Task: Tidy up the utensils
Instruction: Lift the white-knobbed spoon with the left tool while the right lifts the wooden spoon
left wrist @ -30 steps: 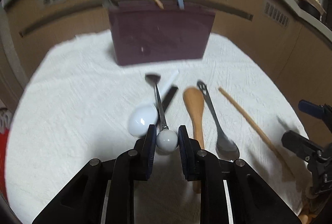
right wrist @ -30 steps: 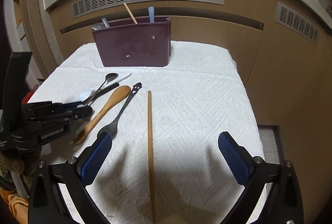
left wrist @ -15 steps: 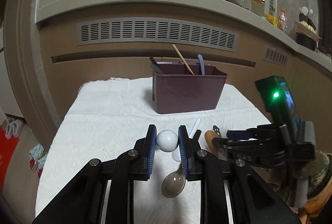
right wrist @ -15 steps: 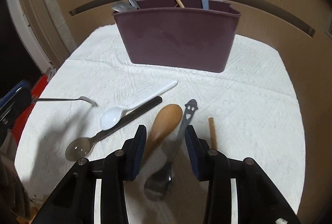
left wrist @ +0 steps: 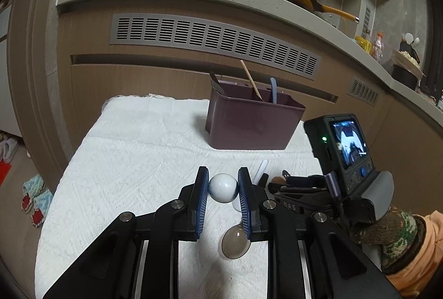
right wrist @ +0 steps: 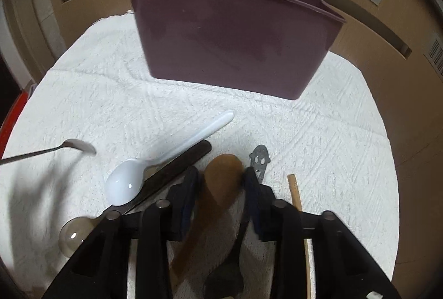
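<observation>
Wooden spoon (right wrist: 221, 174) between right jaws, white ball (left wrist: 223, 187) clamped left

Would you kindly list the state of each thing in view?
Left gripper: shut on ball-handled spoon, lifted.
Right gripper: closing around wooden spoon.
White spoon: lying on cloth.
Holder: upright, utensils inside.
Chopstick: lying flat.

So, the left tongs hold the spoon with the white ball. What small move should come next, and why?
Probably carry the left tongs forward toward the maroon holder. They are shut on the ball-ended spoon, it hangs above the white cloth, and the holder ahead already has utensils in it.
</observation>
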A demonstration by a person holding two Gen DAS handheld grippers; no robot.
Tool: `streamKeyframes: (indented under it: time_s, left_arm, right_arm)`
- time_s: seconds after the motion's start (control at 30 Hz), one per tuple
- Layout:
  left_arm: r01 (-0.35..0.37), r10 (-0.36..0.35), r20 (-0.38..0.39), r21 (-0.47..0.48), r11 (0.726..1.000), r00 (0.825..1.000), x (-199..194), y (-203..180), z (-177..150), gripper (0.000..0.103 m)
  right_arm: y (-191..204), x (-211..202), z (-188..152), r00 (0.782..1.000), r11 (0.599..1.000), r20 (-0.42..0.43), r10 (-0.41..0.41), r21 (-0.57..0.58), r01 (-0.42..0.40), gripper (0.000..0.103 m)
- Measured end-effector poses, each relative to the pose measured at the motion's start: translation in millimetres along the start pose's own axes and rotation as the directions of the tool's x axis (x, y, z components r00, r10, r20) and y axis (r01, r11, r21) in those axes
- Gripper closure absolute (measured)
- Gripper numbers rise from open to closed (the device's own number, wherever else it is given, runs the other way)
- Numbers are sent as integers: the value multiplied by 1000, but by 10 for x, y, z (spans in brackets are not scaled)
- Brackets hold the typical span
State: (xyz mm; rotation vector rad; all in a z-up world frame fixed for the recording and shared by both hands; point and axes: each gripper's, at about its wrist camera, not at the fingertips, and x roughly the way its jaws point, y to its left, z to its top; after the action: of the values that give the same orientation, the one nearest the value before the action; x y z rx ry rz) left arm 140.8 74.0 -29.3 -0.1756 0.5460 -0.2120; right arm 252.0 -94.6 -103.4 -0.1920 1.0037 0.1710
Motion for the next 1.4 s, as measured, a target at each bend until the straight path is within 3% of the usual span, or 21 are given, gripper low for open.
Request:
streamKeyframes:
  time_s: [0.23, 0.27, 0.3, 0.5, 0.63, 0.67, 0.77, 0.9, 1.07, 1.17, 1.3, 1.4]
  left_arm:
    - [-9, 9, -13, 18, 1000, 1000, -38, -73, 10, 81]
    - [-6, 6, -15, 20, 1000, 1000, -45, -83, 18, 81]
    - [-3, 4, -18, 26, 1000, 1000, -63, -116, 19, 81]
    - [-10, 12, -24, 67, 998, 1000, -143, -270, 30, 81]
    - [-31, 34, -45, 60, 998, 998, -140, -282, 35, 81]
    - [-32, 35, -49, 57, 998, 998, -139, -281, 34, 81]
    - [-37, 40, -49, 63, 997, 998, -153, -274, 31, 81]
    - [-28, 30, -50, 50, 998, 998, -164, -207, 28, 81]
    - [-6, 8, -58, 35, 999, 998, -167, -135, 20, 81]
    - [-1, 3, -57, 35, 999, 998, -167, -130, 22, 81]
    - [-5, 7, -60, 41, 999, 998, -167, -144, 20, 81]
    - [-9, 12, -62, 48, 999, 998, -181, -164, 27, 81]
  right_arm:
    - [-187, -409, -172, 989, 993, 96, 117, -13, -116, 74]
    - [-226, -537, -214, 984, 992, 123, 126, -18, -125, 81]
    - [-246, -611, -241, 981, 991, 141, 132, -24, -130, 99]
    - [-357, -1050, -423, 961, 989, 233, 146, -63, -135, 99]
    - [-434, -947, -430, 966, 985, 193, 171, -73, -159, 99]
    - [-409, -896, -438, 966, 979, 172, 191, -99, -176, 95]
    - [-221, -734, -496, 968, 957, 124, 220, -221, -189, 68]
    - [28, -495, -383, 971, 913, 63, 229, -359, -192, 68]
    - [136, -212, -192, 965, 875, -44, 257, -414, -252, 67]
    - [145, -170, -151, 958, 875, -70, 277, -394, -281, 70]
    - [134, -280, -150, 962, 895, -39, 270, -358, -266, 72]
    - [8, -568, -188, 945, 900, 26, 327, -313, -303, 73]
